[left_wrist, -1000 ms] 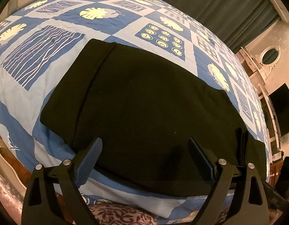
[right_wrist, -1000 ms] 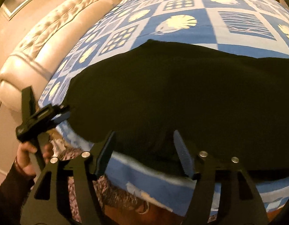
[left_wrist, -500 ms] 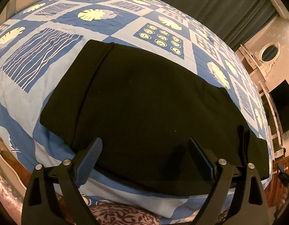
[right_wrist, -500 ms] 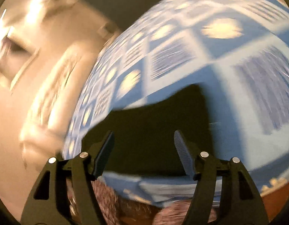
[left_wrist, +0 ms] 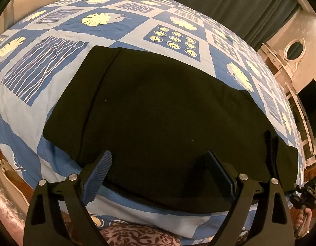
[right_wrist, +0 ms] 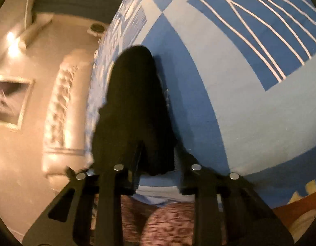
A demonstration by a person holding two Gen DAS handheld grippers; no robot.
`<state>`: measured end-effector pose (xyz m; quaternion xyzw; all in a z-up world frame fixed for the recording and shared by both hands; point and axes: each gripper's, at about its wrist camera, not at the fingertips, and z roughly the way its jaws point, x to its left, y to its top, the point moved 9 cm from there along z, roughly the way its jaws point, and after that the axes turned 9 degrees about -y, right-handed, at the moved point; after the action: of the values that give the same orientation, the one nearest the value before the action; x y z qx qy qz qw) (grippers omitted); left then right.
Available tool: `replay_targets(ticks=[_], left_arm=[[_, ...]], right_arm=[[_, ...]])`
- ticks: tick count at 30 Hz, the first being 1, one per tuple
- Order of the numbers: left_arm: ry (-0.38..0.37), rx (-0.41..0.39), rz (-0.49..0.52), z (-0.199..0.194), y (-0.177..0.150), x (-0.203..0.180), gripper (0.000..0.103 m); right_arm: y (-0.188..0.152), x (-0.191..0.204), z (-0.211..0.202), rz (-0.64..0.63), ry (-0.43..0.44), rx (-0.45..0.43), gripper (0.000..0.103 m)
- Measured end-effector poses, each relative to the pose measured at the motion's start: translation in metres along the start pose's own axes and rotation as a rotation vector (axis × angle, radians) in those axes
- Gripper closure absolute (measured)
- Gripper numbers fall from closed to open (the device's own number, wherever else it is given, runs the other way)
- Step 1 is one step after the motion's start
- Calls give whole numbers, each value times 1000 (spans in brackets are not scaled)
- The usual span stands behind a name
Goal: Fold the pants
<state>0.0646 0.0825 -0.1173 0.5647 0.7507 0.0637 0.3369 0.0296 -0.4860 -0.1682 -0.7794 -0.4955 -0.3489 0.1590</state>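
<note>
The black pants (left_wrist: 162,110) lie folded in a long flat rectangle on a blue patterned bedspread (left_wrist: 137,30). My left gripper (left_wrist: 158,164) is open and empty, hovering over the pants' near edge. In the right wrist view the pants (right_wrist: 133,106) appear end-on as a dark strip. My right gripper (right_wrist: 155,162) is at that near end with its jaws still apart on either side of the cloth; the fingertips are dark and blurred. The right gripper also shows in the left wrist view (left_wrist: 303,194), low at the far right.
A padded cream headboard (right_wrist: 59,106) stands left of the bed in the right wrist view. Dark curtains (left_wrist: 229,6) and a white mirror stand (left_wrist: 291,53) lie beyond the bed. A patterned rug (left_wrist: 137,235) lies below the bed's edge.
My right gripper swung fast around to the end of the pants and dropped close to the cloth, jaws narrowing. My left gripper stayed over the near edge.
</note>
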Motion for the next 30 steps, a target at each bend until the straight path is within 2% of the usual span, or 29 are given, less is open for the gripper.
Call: replay_targets(ticks=[2,5,6,7,9,11,14,16,17,18,20,23,26,28,30], left_arm=[[1,1,3,0,0,0,12],[-3,0,2,0,0,0,11],[-4,1,3,0,0,0,11],[-4,1,4,0,0,0,11],[-2,0,3,0,0,0,11],[1,-1,6,0,0,0,11],[3,0,11,0,-1,-1,11],[-1,0,10,0,-1,-1,11],[-3,1,10,0,-1,-1,11],[-4,1,11,0,-1,-1,11],[-3,1,12,1,-1,-1,11],[-4,1,15,1,0,-1,11],[-16,4,13,-2,0,-1,11],[-42,9,-10,-8,3,-1,11],[-99,19,-86,-17,8,3,11]], right_arm=[[0,-2,0,13,15,-6,77],[2,6,-5,12,60,15,68],[6,7,-9,2,68,6,63],[13,9,-13,-7,73,-8,52],[34,16,-20,-5,115,-38,43],[53,18,-21,17,144,-53,42],[84,19,-3,48,142,-61,42],[94,21,10,60,138,-58,44],[99,23,16,58,136,-55,51],[101,25,23,47,122,-44,76],[102,22,36,37,58,-32,80],[102,16,38,45,60,-36,79],[100,23,26,60,62,-75,66],[98,32,13,38,39,-129,39],[91,44,-4,6,36,-176,38]])
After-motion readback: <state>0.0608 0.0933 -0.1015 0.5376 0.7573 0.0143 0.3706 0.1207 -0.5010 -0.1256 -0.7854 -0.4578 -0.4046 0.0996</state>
